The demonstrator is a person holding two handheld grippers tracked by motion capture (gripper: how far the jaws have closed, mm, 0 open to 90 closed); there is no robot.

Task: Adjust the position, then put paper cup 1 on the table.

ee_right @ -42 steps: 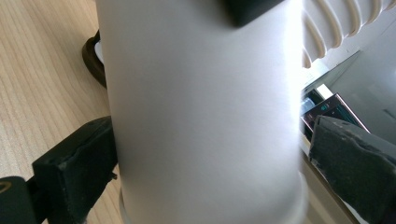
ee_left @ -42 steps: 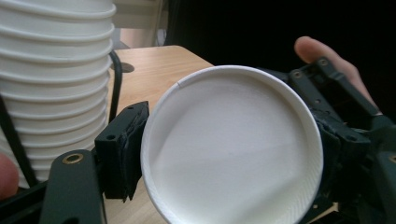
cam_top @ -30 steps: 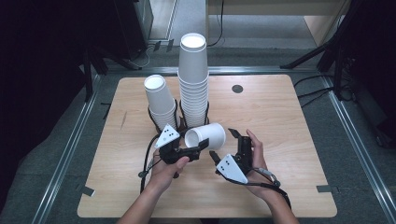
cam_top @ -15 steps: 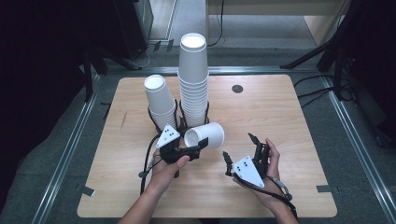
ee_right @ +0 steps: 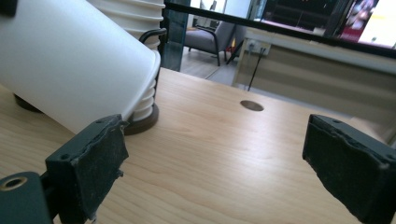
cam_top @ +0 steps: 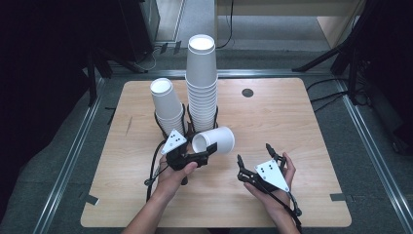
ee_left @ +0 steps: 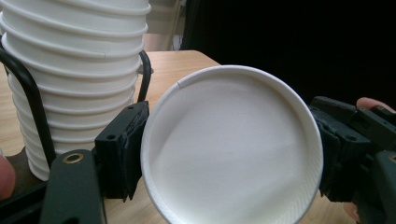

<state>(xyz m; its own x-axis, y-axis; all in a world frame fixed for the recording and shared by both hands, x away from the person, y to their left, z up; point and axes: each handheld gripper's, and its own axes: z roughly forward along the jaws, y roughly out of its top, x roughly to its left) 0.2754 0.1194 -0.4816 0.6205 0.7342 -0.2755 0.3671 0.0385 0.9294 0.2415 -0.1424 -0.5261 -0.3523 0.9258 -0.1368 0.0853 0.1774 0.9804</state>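
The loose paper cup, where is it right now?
In the high view the paper cup lies sideways, clamped in the left tool, just in front of the tall cup stack near the table's middle.

I was working in what looked like a lab or office test room. The wooden tabletop [cam_top: 292, 122] sat inside a metal rail frame [cam_top: 68, 161] on grey carpet, tripod legs [cam_top: 331, 58] stood at 1 o'clock, and an armchair [ee_right: 208, 39] waited beyond the glass.

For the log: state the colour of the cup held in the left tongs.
White cup, clearest in the left gripper view.
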